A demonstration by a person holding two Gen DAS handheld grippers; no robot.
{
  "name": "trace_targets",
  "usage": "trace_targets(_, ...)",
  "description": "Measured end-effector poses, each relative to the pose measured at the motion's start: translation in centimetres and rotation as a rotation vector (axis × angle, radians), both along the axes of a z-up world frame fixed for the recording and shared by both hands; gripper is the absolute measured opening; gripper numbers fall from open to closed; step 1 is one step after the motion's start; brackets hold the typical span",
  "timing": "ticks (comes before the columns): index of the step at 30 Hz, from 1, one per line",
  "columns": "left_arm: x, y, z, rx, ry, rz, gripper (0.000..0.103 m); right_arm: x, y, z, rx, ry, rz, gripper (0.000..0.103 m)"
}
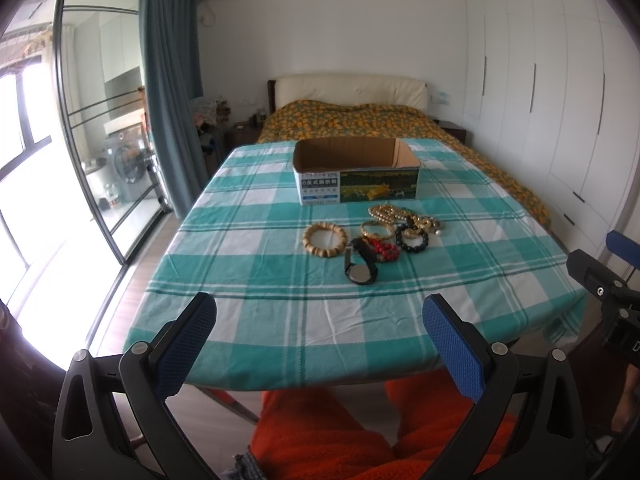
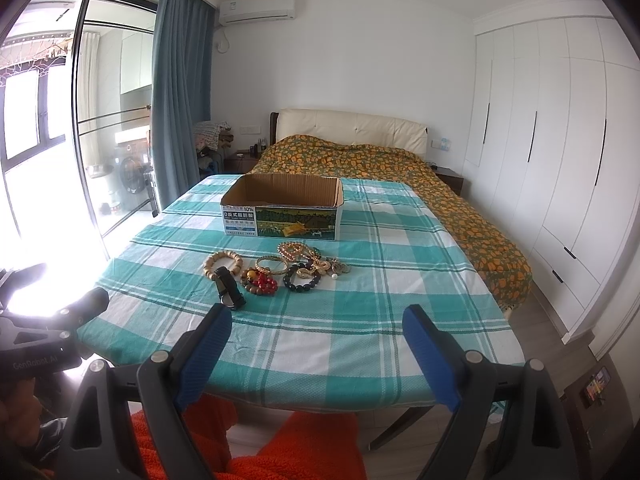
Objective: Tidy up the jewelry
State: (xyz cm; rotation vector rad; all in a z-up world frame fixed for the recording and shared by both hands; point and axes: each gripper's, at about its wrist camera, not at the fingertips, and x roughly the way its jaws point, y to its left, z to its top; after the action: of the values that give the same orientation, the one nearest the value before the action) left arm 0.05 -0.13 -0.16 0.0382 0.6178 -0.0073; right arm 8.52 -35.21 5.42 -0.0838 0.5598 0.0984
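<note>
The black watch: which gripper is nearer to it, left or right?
Left, slightly. The black watch lies ahead of the open left gripper; for the open right gripper it sits ahead, off to its left.

Tablecloth (image 1: 256,216): woven cloth, matt, teal-and-white check. Box (image 1: 356,176): corrugated cardboard, raw brown inside, printed outside. Pale bracelet (image 1: 325,239): matt wood-like beads; bangle (image 1: 377,230): shiny gold metal; pads (image 1: 452,344): blue, textured, on matt black plastic.

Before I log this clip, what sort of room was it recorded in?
A home bedroom, most likely. A bed with a cream padded headboard and orange-flowered green bedspread stands behind the teal-and-white checked tablecloth, tall white built-in wardrobe doors line the right wall, and a white wall air conditioner hangs above.
</note>
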Motion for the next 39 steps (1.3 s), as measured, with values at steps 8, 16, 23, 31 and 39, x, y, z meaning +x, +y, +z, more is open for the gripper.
trace_targets(8, -0.1, -0.2, -0.1, -0.001, 0.000, 0.000, 0.103, 0.0, 0.0, 0.0, 0.001, 0.001, 0.000, 0.089)
trace_targets(16, -0.1, -0.2, -0.1, -0.001, 0.002, 0.000, 0.103, 0.0, 0.1, 0.0, 0.001, 0.002, 0.000, 0.089)
trace_targets(23, 0.0, -0.1, -0.3, -0.002, 0.002, 0.000, 0.103, 0.1, 0.1, -0.1, 0.002, 0.003, 0.000, 0.089)
trace_targets(31, 0.0, -0.1, -0.3, -0.002, 0.003, 0.000, 0.103, 0.2, 0.0, -0.1, 0.005, 0.004, 0.001, 0.089)
trace_targets(39, -0.2, 0.6, -1.3, -0.003, 0.007, -0.011, 0.103, -0.2, 0.7, -0.5, 0.009, 0.008, 0.002, 0.089)
